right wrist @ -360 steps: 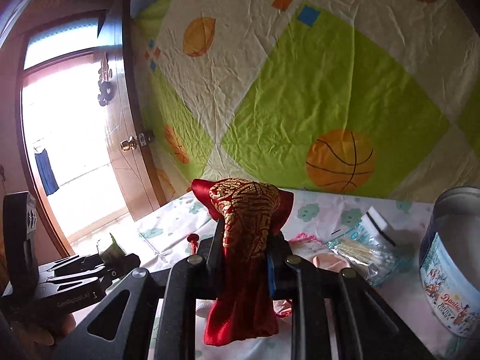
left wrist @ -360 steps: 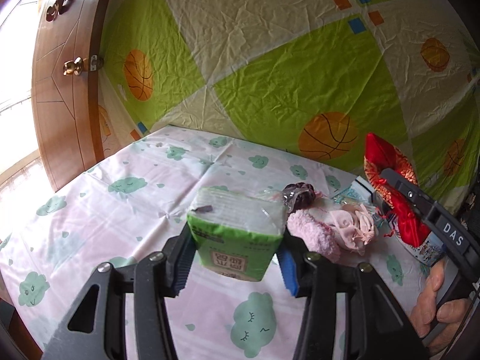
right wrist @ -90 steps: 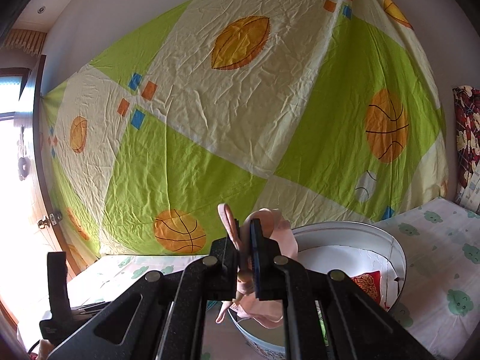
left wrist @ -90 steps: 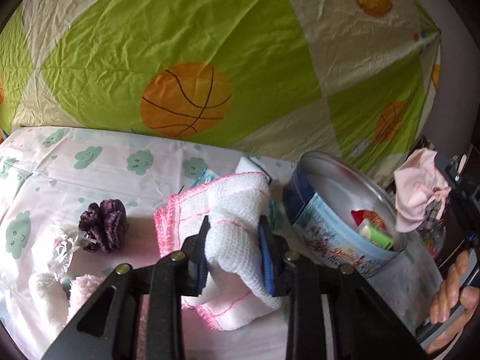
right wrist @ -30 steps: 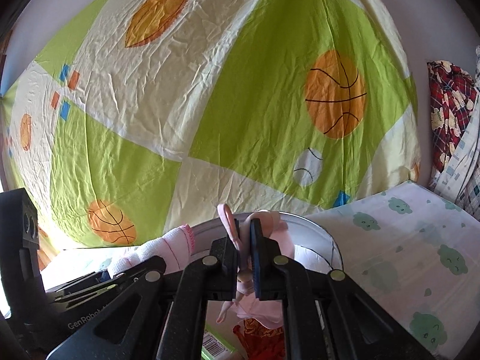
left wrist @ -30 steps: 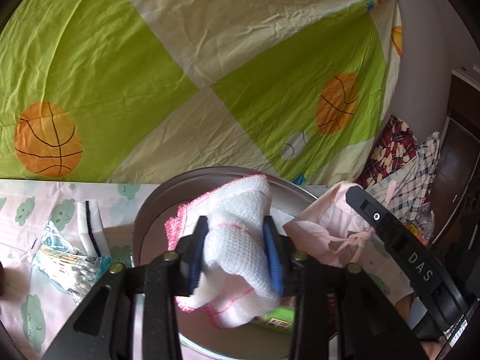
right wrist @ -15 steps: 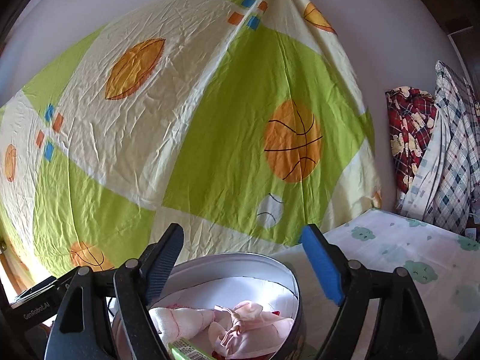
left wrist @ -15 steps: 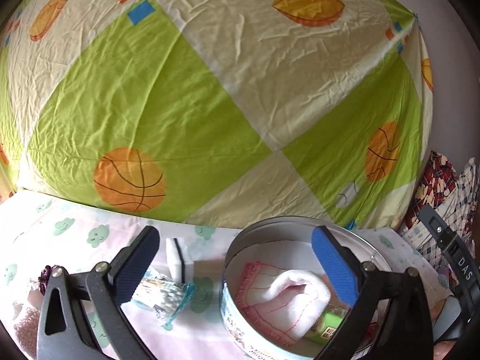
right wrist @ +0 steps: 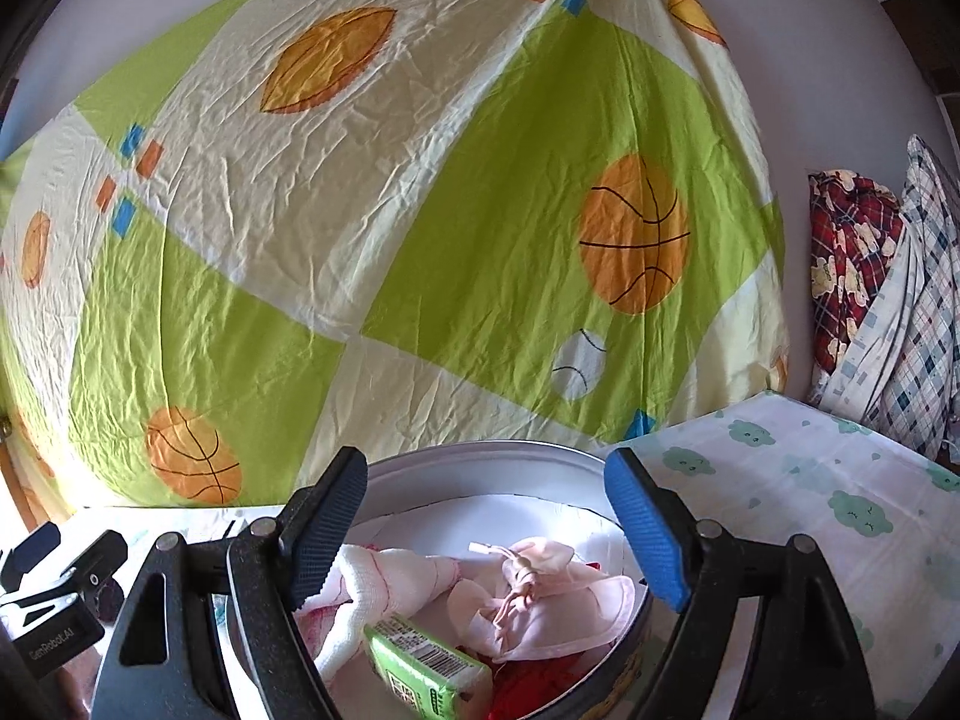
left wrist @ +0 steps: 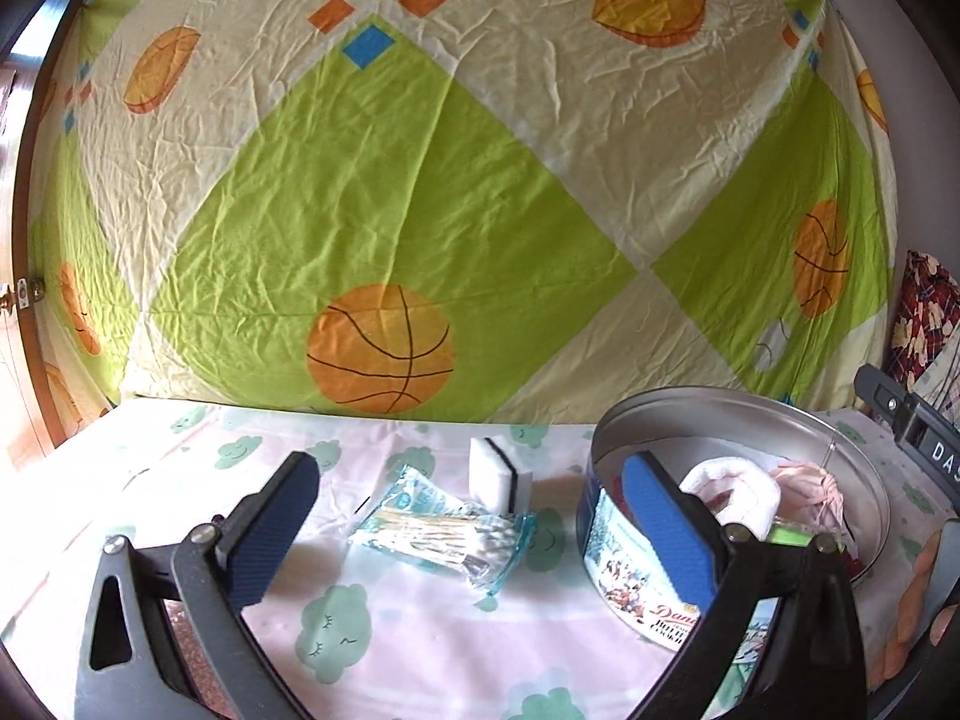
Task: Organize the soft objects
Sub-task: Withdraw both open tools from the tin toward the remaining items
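Observation:
A round metal cookie tin (left wrist: 654,588) (right wrist: 480,468) stands on the cloud-print bed sheet. In it lie a white towel with pink edging (right wrist: 384,588) (left wrist: 735,489), a pale pink pouch (right wrist: 540,594) (left wrist: 810,483), a green tissue pack (right wrist: 426,672) and a bit of red cloth (right wrist: 540,684). My left gripper (left wrist: 471,531) is open and empty, to the left of the tin, over the sheet. My right gripper (right wrist: 486,531) is open and empty, just above the tin.
A clear bag of cotton swabs (left wrist: 438,525) and a white sponge block (left wrist: 495,474) lie on the sheet left of the tin. A green and cream basketball-print sheet (left wrist: 420,210) hangs behind. Plaid cloth (right wrist: 888,300) hangs at the right.
Both grippers stay open after dropping the towel and the pink pouch in the tin. The left gripper has swung left and drawn back; the right has moved slightly closer over the tin.

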`<state>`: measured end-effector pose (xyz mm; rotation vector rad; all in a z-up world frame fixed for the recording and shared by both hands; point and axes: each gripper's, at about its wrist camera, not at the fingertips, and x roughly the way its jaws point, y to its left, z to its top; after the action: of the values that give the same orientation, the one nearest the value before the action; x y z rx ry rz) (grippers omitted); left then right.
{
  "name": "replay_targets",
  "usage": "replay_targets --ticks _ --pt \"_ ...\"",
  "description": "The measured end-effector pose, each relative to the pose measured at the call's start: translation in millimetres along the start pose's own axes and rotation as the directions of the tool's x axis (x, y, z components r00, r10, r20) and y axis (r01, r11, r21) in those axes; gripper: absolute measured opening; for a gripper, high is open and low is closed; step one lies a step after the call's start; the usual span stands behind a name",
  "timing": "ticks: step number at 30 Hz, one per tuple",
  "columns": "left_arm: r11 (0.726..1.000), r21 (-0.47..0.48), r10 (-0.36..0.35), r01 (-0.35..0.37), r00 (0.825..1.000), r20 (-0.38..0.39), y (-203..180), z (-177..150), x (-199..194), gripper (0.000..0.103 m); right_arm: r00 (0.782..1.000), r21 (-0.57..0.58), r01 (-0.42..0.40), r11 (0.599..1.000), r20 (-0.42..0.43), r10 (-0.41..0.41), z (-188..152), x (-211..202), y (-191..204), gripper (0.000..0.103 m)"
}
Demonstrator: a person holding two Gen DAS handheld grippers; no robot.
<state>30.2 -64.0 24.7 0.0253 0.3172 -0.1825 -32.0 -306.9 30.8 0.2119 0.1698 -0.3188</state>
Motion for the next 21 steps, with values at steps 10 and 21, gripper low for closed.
replay_targets --ticks 10,21 --pt "1.0 0.016 0.026 -0.026 1.0 -0.016 7 -8 3 0.103 1.0 -0.082 0.016 0.997 -0.024 -0.018 -19 -2 26 0.083" --pt "0.998 0.056 0.015 -0.015 1.0 -0.009 0 -15 1 0.103 0.999 -0.094 0.032 0.995 -0.027 -0.035 -25 -17 39 0.083"
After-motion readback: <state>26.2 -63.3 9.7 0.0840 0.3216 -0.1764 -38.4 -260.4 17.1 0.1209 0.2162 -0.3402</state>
